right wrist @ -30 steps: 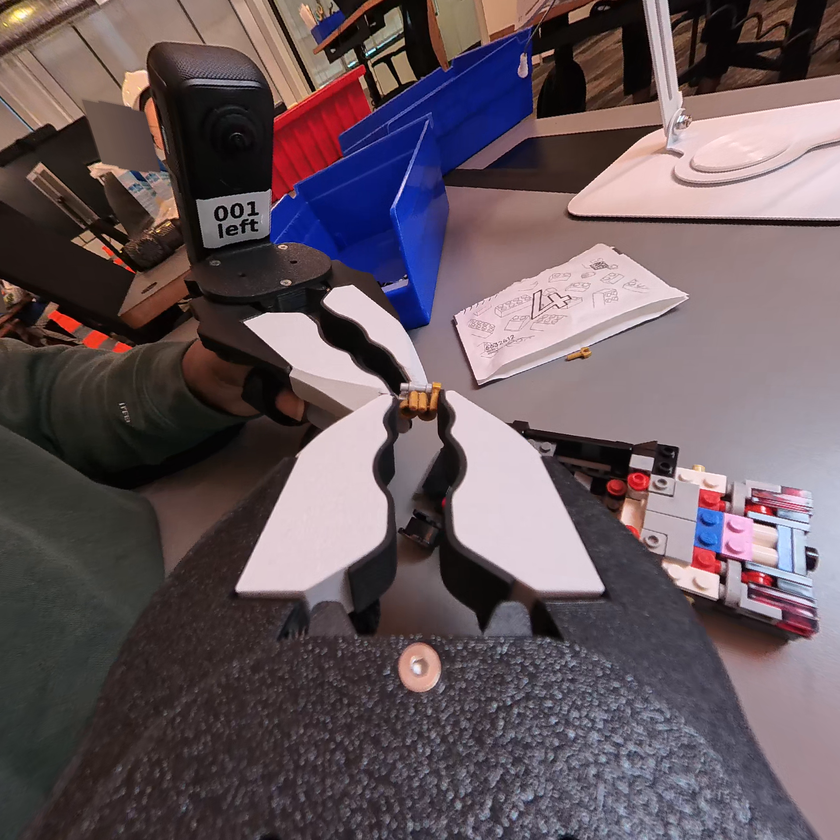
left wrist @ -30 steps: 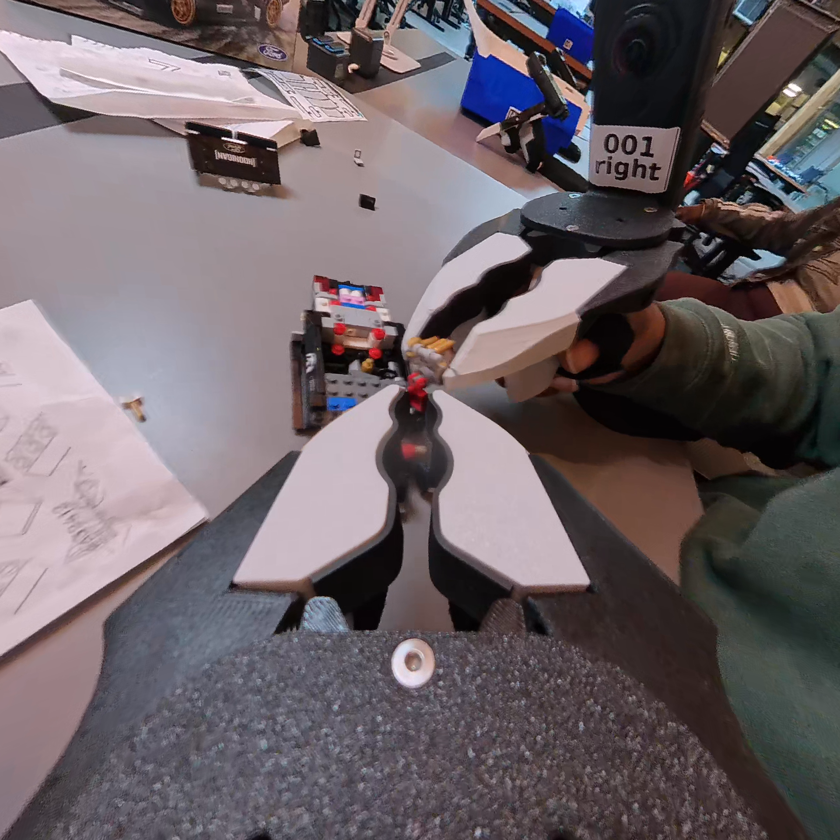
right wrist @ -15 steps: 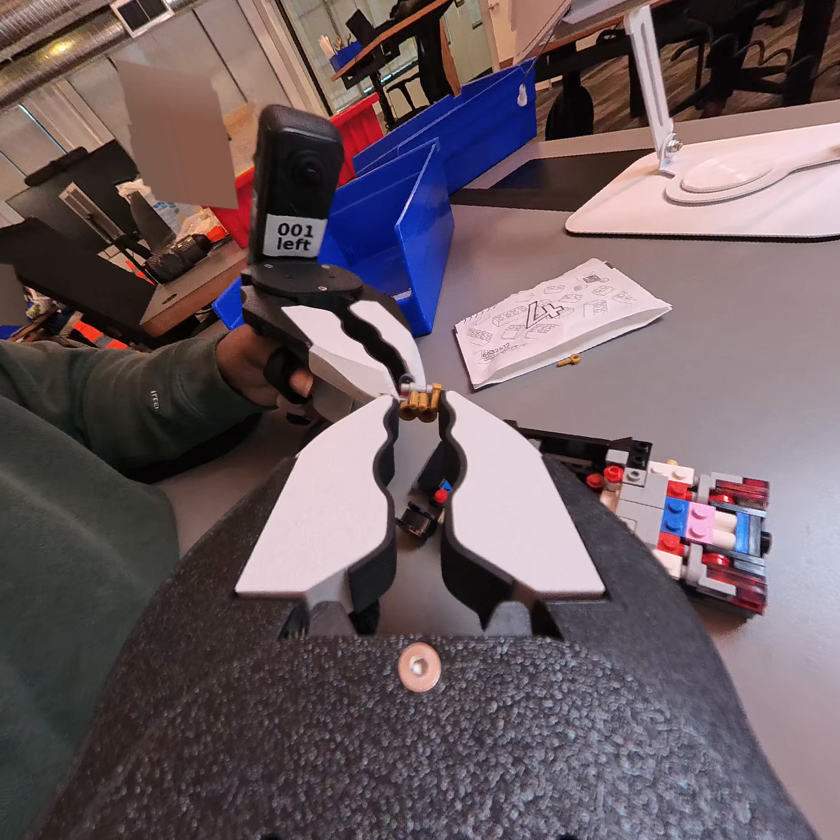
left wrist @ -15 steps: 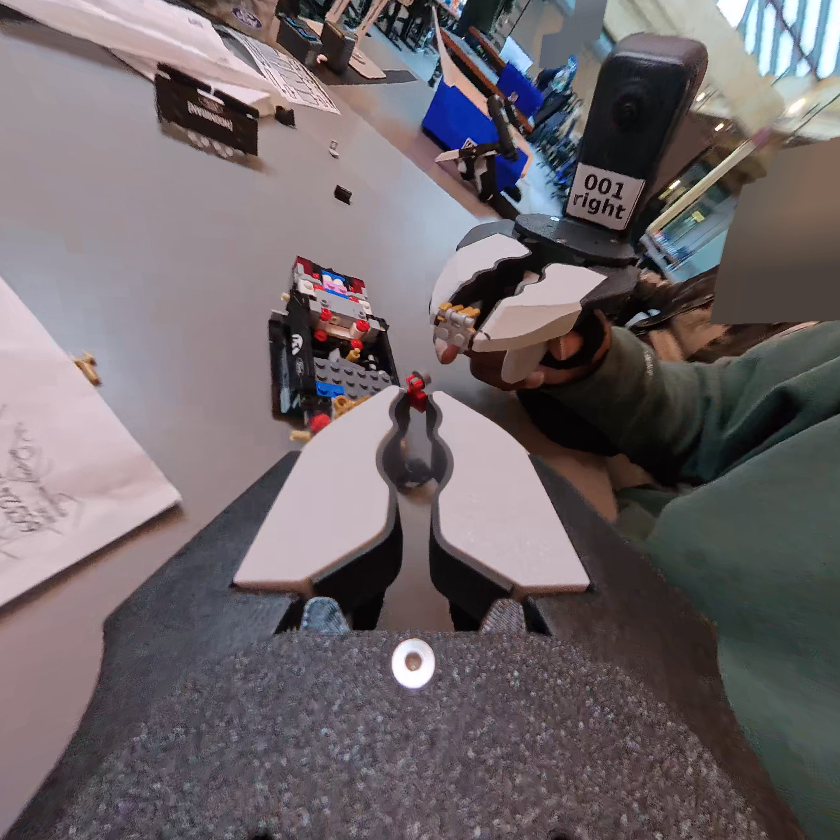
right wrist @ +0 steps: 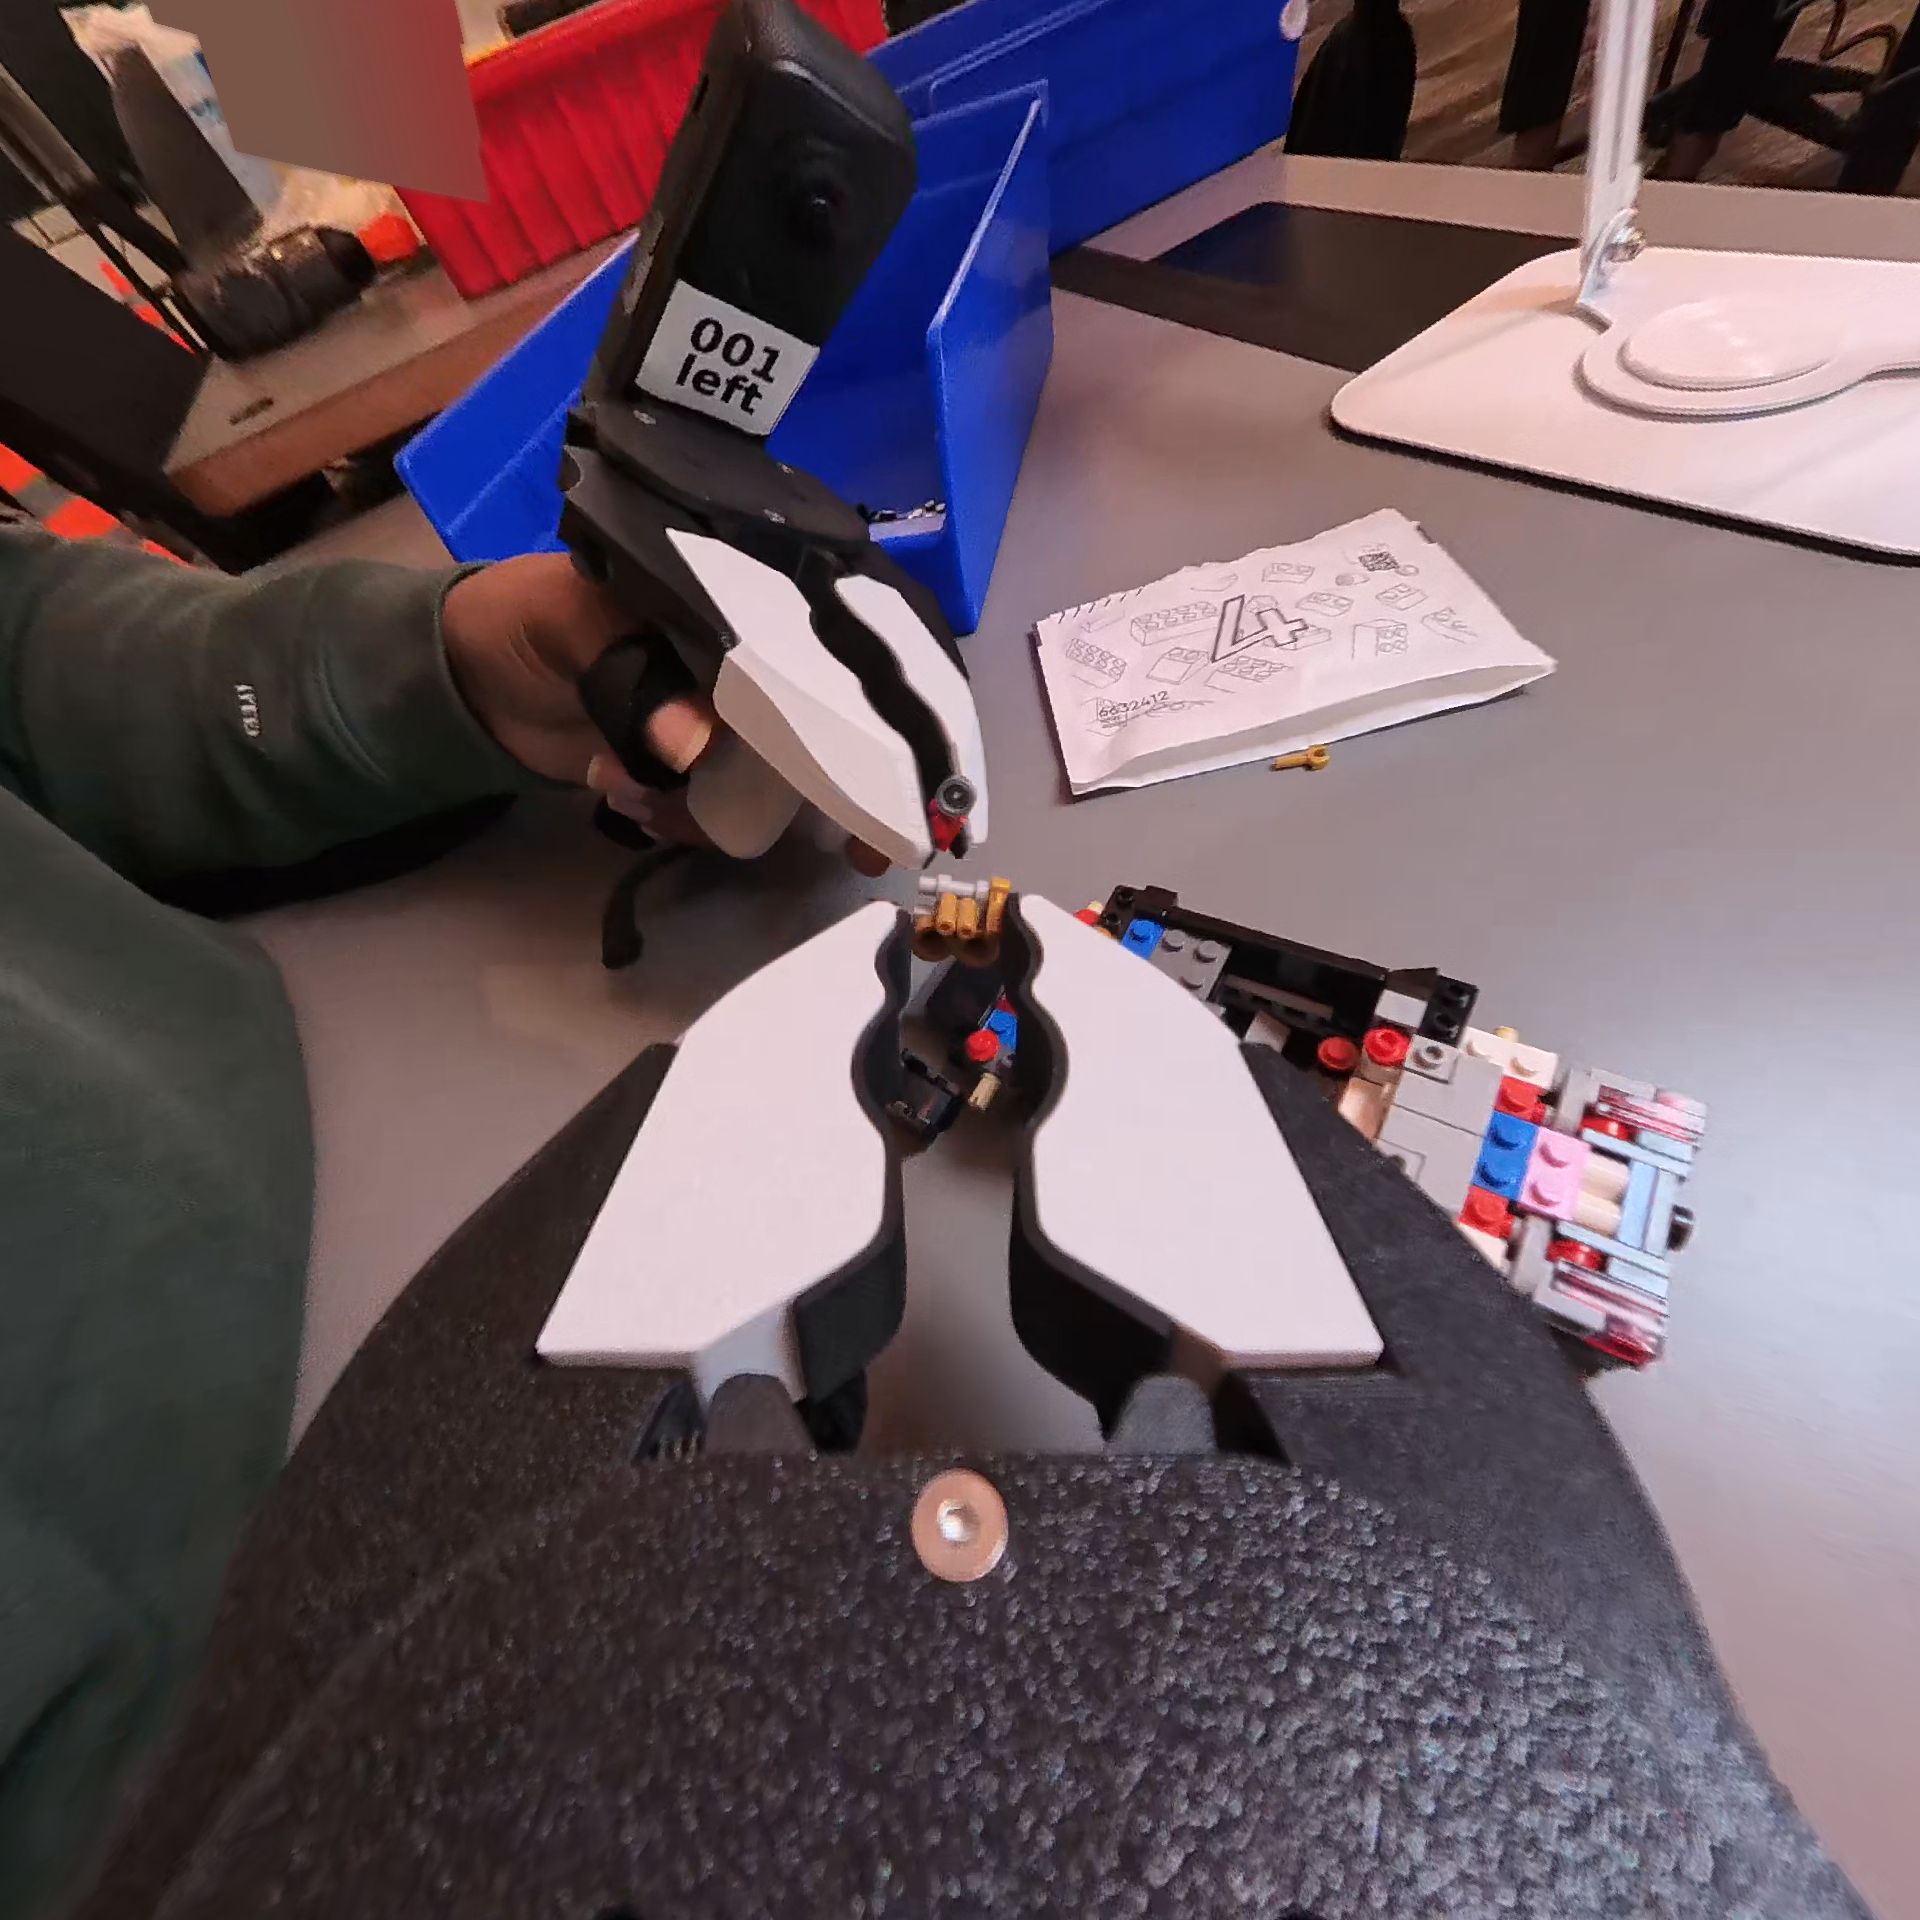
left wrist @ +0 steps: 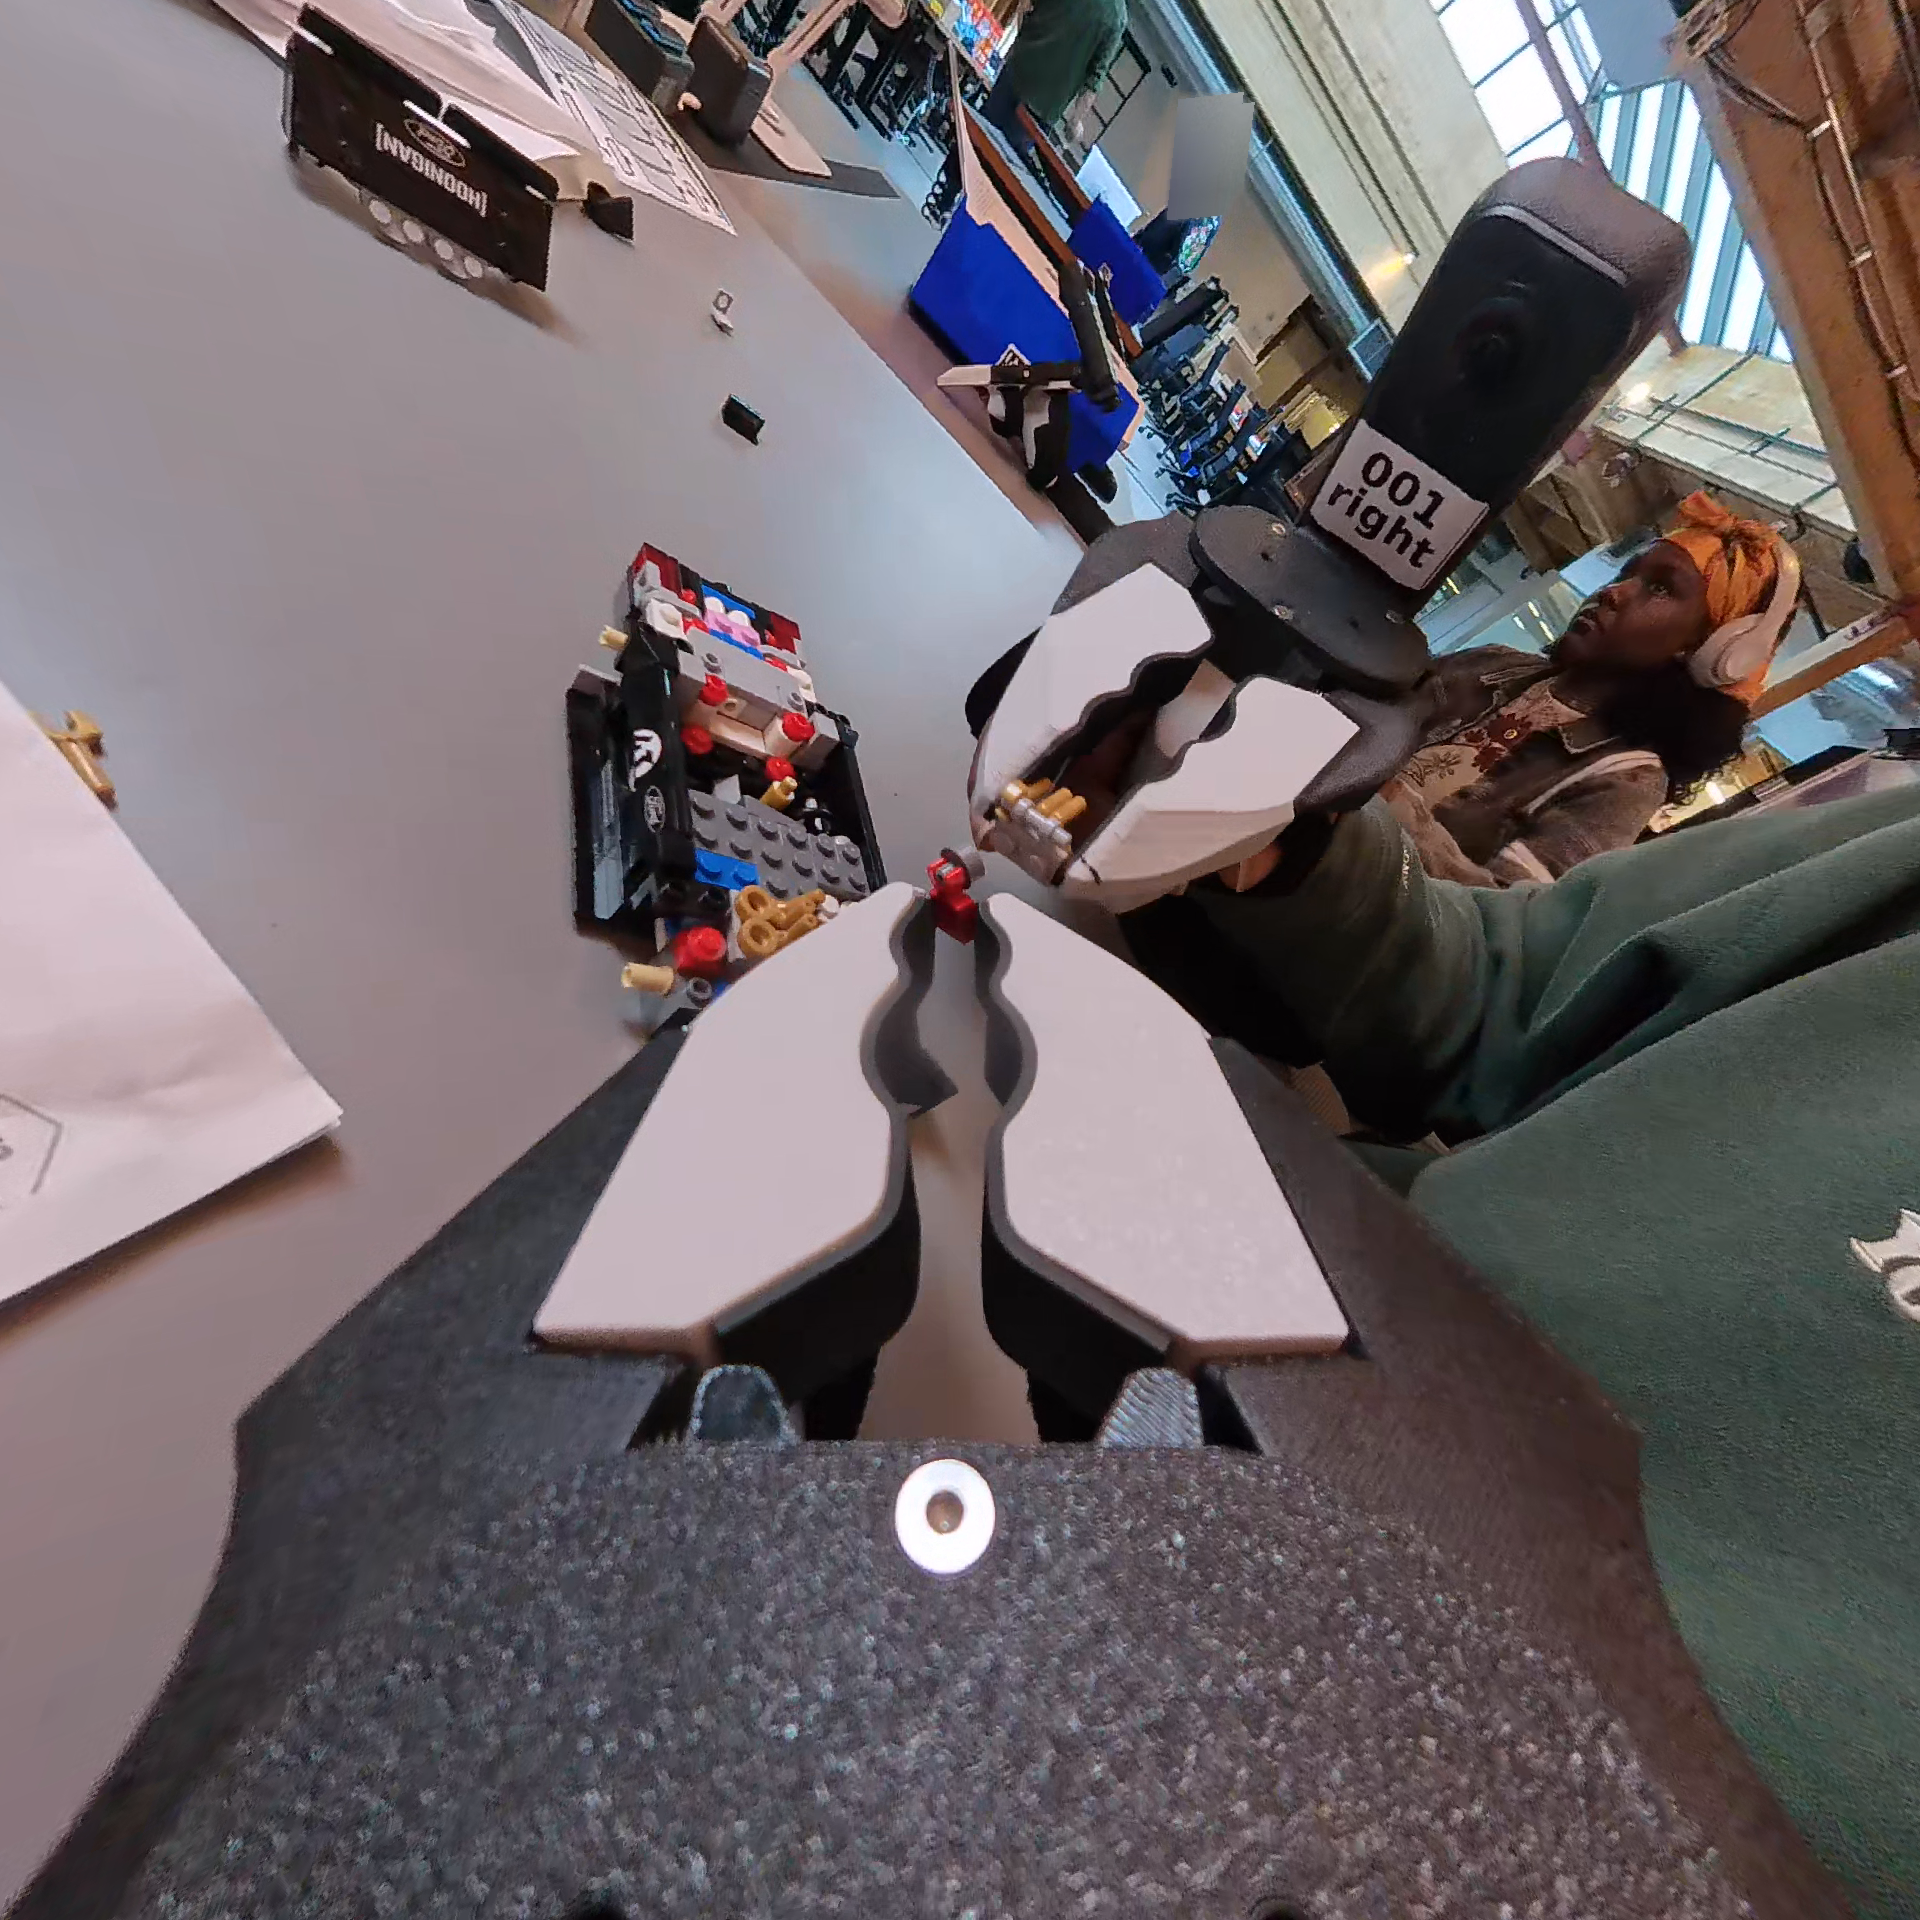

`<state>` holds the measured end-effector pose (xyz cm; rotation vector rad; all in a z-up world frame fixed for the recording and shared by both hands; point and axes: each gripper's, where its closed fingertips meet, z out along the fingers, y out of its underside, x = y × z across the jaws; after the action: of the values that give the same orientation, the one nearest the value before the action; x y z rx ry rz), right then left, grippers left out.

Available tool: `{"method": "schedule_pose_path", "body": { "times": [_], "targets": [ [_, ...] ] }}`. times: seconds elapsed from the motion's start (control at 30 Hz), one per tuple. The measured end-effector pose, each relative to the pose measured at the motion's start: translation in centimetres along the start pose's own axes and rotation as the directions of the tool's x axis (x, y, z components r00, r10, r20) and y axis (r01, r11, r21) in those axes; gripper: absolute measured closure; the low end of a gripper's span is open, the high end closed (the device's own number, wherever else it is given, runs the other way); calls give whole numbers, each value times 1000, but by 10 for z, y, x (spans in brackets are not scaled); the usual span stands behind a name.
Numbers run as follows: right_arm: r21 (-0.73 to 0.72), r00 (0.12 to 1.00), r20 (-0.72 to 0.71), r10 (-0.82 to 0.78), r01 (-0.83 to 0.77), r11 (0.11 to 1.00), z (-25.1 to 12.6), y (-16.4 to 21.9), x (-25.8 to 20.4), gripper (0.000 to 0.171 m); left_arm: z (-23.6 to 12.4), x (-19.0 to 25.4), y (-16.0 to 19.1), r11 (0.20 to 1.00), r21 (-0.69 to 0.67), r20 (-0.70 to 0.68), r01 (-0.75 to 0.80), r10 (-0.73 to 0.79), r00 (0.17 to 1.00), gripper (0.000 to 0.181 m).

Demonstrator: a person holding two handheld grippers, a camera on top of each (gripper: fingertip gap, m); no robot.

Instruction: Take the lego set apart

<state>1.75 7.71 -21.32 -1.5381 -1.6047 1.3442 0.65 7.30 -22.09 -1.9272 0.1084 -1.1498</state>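
Both grippers, left gripper (left wrist: 951, 914) and right gripper (right wrist: 961, 920), have white wavy-edged jaws on grainy black bodies with one silver screw (left wrist: 943, 1515); the person wears dark green sleeves (right wrist: 239, 696).

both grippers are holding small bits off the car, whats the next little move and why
Probably lower the left gripper and release its red piece onto the table. It is already apart from the gold-and-grey piece in the right gripper, and the car has more to strip.
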Motion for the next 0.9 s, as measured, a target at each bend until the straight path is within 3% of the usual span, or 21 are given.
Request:
{"method": "schedule_pose_path", "body": {
  "times": [0.63,0.9],
  "targets": [
    [-198,973,145,-178,205,959,21,39,-40,154,-5,-12,-4,998,21,77,-56,54,996,174],
    [-328,942,217,-257,319,889,29,66,-58,154,-4,-14,-2,998,10,87,-67,66,994,174]
  ]
}}
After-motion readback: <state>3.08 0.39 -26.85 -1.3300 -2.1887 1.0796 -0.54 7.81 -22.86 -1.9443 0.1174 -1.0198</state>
